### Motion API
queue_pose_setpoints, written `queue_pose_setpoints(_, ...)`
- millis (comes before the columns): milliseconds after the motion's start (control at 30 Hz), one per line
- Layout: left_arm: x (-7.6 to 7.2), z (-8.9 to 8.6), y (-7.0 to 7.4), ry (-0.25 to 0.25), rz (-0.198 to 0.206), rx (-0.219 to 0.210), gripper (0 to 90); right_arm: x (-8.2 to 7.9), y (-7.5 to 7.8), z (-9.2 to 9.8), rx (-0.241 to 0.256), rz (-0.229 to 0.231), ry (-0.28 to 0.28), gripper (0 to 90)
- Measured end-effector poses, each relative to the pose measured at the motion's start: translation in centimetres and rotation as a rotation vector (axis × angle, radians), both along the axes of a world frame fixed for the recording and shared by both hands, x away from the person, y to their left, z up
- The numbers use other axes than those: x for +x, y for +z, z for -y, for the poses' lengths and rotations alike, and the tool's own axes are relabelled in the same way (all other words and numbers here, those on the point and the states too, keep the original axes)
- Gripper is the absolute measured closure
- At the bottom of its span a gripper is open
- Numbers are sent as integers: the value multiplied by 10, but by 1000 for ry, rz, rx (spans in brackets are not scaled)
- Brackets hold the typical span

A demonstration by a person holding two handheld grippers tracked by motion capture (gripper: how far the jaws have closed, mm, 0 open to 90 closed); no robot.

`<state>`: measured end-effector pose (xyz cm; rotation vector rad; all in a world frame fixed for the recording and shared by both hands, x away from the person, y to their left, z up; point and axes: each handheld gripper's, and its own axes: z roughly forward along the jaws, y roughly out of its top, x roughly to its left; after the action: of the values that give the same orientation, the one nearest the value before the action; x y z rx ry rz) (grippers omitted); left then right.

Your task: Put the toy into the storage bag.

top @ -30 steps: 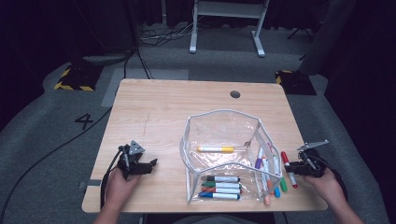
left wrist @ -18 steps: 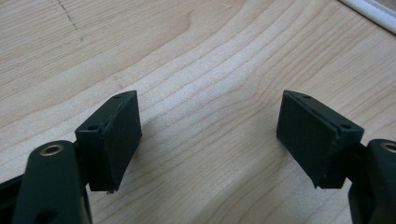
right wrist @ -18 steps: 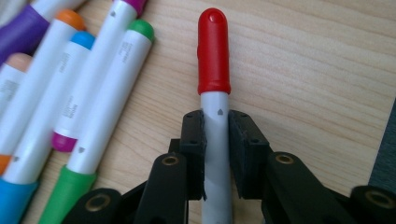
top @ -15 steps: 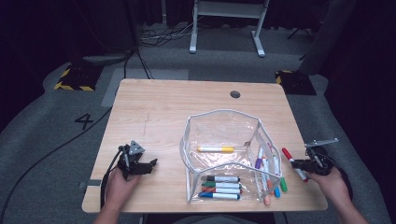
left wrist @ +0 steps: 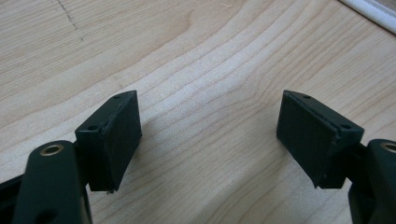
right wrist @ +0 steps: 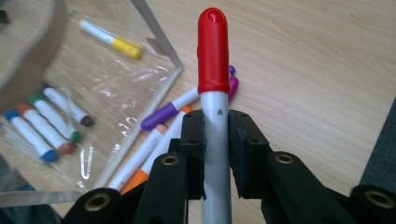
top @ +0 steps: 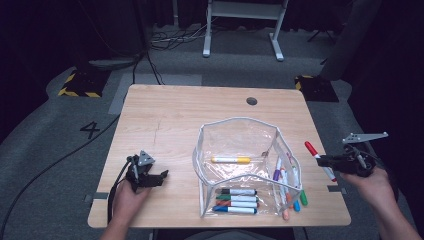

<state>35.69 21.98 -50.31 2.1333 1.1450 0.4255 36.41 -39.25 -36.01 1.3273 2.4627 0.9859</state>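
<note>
1. Reading little: a painted "4" [top: 89,130] on the grey floor left of the table [top: 165,115]; a tiny dark mark on the barrel of the red-capped marker [right wrist: 214,88], too small to make out.
2. Pinching that marker's white barrel between the pressed-in black jaws of the right gripper [right wrist: 215,144]; long axis running straight out past the fingertips, red cap foremost, aimed toward the clear pouch [top: 240,135] in the high view, out beyond the table's right edge.
3. Holding the left gripper [left wrist: 210,135] low over bare wood, jaws spread wide with nothing between them.
4. Showing smooth glossy cap, matte foam-like pads, pale grained wood, and a floppy transparent plastic pouch with white piping.
5. Lying beyond the right fingertips: loose markers [right wrist: 182,100], purple and orange among them; inside the pouch, a yellow-capped marker [right wrist: 109,39].
</note>
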Motion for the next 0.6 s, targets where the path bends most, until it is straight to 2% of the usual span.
queue_pose_setpoints(133,0,0,0,0,0,0,223,-2,20,-5,71,-10,49,766)
queue_pose_setpoints(300,0,0,0,0,0,0,222,-3,40,-14,78,10,97,766)
queue_pose_setpoints(600,0,0,0,4,0,-3,222,-4,71,-38,63,41,196,766)
